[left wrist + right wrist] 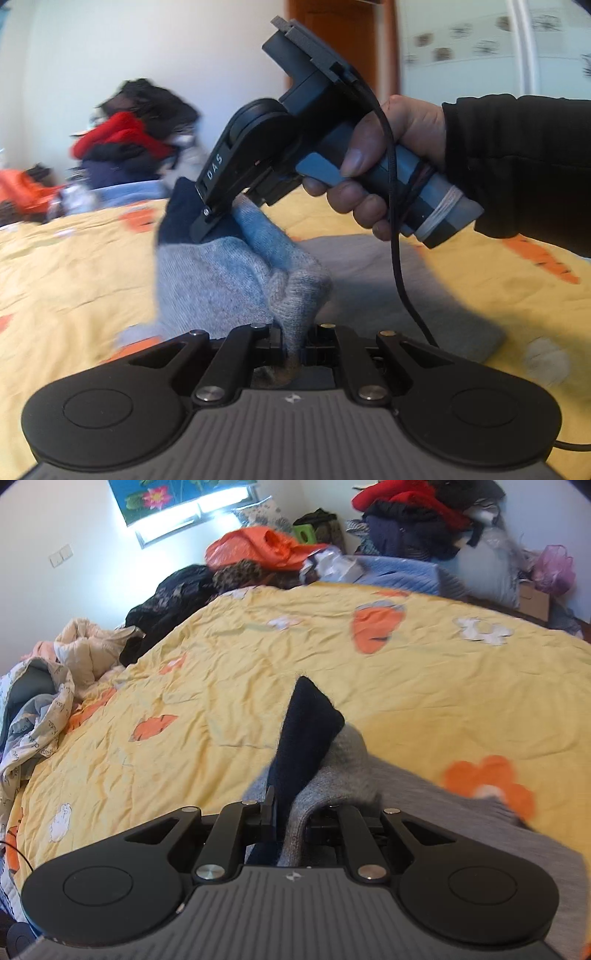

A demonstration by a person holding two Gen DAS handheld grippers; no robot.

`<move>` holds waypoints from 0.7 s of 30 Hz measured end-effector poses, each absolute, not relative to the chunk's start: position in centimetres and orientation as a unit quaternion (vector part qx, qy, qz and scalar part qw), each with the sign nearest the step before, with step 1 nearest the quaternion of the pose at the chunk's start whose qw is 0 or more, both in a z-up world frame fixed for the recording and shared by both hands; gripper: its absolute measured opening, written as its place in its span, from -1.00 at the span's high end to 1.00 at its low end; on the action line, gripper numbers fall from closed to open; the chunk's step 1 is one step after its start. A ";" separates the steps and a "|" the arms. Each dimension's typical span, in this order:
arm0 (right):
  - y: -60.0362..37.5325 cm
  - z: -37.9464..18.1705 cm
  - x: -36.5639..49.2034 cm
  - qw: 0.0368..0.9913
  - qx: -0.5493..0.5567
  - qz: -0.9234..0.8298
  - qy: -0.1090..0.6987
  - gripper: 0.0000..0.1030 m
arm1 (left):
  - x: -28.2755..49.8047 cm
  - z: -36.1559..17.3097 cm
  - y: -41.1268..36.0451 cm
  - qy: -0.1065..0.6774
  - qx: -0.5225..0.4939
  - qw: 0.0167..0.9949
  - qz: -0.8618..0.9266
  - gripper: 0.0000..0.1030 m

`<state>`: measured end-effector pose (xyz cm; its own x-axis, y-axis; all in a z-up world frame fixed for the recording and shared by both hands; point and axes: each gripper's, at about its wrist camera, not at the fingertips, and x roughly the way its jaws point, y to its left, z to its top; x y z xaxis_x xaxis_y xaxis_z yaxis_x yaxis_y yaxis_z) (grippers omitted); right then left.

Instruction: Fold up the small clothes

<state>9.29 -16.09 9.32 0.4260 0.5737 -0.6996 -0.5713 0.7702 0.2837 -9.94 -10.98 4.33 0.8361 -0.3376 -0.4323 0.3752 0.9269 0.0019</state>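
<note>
A grey knit sock (pixel 221 280) with a navy blue end is held up over the yellow bedspread (pixel 66 266) between both grippers. My left gripper (pixel 293 343) is shut on the sock's grey end, which bunches between the jaws. My right gripper (pixel 212 225) shows in the left wrist view, held by a hand, and is shut on the sock's navy end. In the right wrist view the right gripper (pixel 290 823) clamps the sock (pixel 332 771), whose navy part (pixel 306 723) sticks up past the jaws.
A flat grey garment (pixel 406 295) lies on the bedspread under the sock; it also shows in the right wrist view (pixel 461 819). Piles of clothes (pixel 413 520) and an orange bag (pixel 258 550) sit along the far edge. Crumpled bedding (pixel 48 686) lies at the left.
</note>
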 end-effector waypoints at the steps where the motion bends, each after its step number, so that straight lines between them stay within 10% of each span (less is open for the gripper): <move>1: -17.9 9.4 9.2 0.848 0.005 0.332 0.413 0.65 | -9.6 4.2 -12.2 0.221 0.044 0.954 -0.198 0.89; 18: -34.0 2.7 6.4 0.870 0.117 0.231 0.420 0.68 | -7.1 1.0 -21.2 0.286 0.066 0.913 -0.284 0.85; 21: -35.4 2.5 6.0 0.866 0.177 0.226 0.410 0.23 | -7.4 2.1 -19.3 0.292 0.070 0.898 -0.321 0.71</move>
<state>6.02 -35.36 2.49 0.5620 0.5368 -0.6293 -0.2474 0.8351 0.4913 -7.44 -19.25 2.13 0.6236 -0.5353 -0.5698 0.6175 0.7842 -0.0608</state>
